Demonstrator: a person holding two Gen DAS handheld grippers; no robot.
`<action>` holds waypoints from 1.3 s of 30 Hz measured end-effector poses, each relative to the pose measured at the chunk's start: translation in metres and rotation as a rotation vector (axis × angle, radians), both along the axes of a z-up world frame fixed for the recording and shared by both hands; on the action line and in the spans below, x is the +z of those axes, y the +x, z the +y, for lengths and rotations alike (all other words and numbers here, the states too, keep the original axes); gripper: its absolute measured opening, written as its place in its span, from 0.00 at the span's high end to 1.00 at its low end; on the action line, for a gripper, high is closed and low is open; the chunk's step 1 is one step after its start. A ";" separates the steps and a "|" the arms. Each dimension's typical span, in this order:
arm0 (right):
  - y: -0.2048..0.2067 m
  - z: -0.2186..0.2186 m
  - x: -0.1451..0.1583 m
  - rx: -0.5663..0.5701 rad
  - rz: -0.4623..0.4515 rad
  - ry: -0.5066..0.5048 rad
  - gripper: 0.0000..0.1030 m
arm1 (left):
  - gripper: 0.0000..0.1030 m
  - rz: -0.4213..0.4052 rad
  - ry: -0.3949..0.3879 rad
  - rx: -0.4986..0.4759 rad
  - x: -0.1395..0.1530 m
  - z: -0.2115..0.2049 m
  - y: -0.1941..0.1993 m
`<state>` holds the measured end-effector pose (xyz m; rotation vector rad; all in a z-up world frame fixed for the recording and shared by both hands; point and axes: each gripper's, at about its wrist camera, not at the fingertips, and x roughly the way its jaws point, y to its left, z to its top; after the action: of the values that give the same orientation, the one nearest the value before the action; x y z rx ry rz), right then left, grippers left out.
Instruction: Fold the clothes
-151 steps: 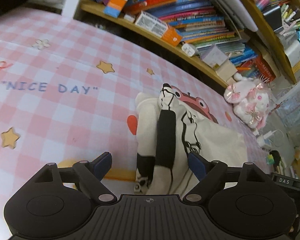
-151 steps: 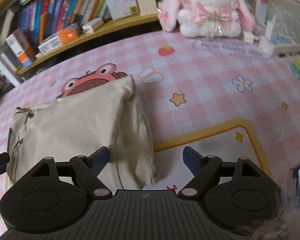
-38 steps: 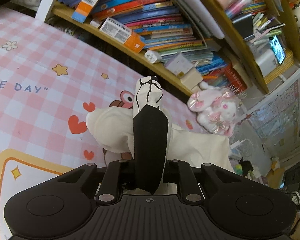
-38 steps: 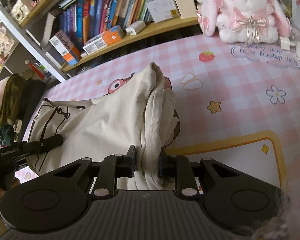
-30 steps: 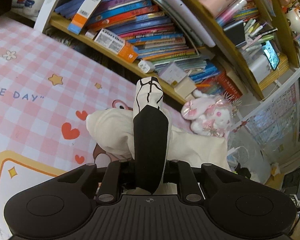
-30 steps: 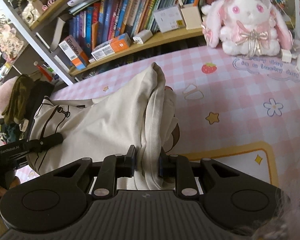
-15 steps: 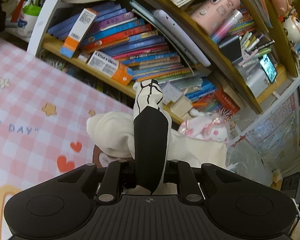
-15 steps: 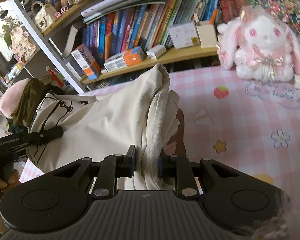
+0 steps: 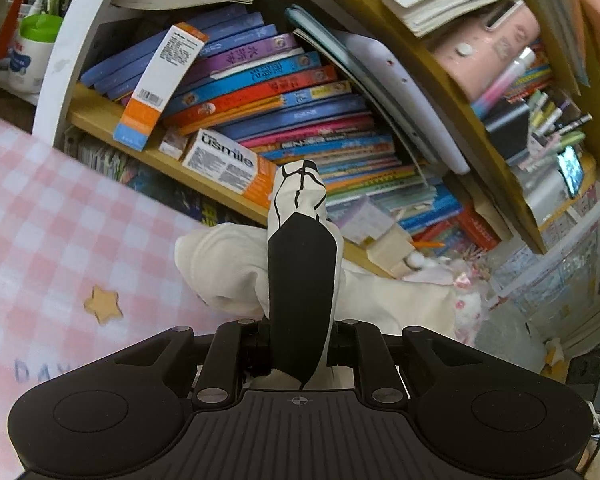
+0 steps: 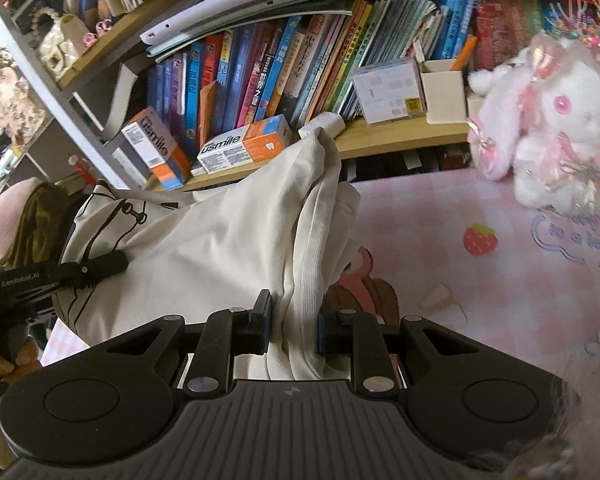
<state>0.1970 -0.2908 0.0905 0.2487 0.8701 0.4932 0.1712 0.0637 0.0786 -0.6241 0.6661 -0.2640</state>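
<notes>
Left wrist view: left gripper (image 9: 300, 340) is clamped tight on a bunched edge of the shirt (image 9: 228, 268). The pinched part is the black printed patch, which stands up between the jaws; a white tip with black lines sticks out above it. The rest of the cream cloth hangs off to both sides, lifted above the pink check sheet (image 9: 52, 220). The sheet has a yellow star (image 9: 103, 304) and blue lettering at the left edge, partly cut off. Behind it is a wooden shelf (image 9: 112, 128) packed with leaning books. An orange and white "usmile" box (image 9: 228, 166) lies on it, and a second box (image 9: 160, 84) leans upright against the books. A pink plush (image 9: 464, 300) is mostly hidden behind the cloth at right.

Right wrist view: right gripper (image 10: 294, 326) is closed on a thick folded edge of the shirt, ribbed cream fabric filling the gap between the jaws. The cloth spans left from there, held up clear of the sheet, black line print showing at its far left. The left gripper (image 10: 100, 262) comes in from the left edge, its black finger lying against the cloth near the print. A hand (image 10: 4, 360) holds its handle at the lower left. The plush sits at right on the sheet, beside a strawberry print (image 10: 479, 239). The shelf and books are behind, with two "usmile" boxes on it.
</notes>
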 end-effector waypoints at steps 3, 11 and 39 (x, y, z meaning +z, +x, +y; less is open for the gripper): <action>0.017 0.013 -0.004 -0.008 0.002 -0.006 0.82 | 0.84 0.005 -0.002 -0.006 -0.004 0.011 0.018; 0.052 0.038 -0.023 -0.014 0.020 -0.025 0.82 | 0.84 0.047 -0.024 0.005 -0.028 0.036 0.054; 0.104 0.038 -0.100 -0.083 0.125 0.058 0.56 | 0.67 0.096 -0.012 0.034 -0.083 0.066 0.078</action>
<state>0.3010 -0.2530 -0.0097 0.3699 0.9640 0.4295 0.2490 0.1297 -0.0046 -0.6615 0.7457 -0.2080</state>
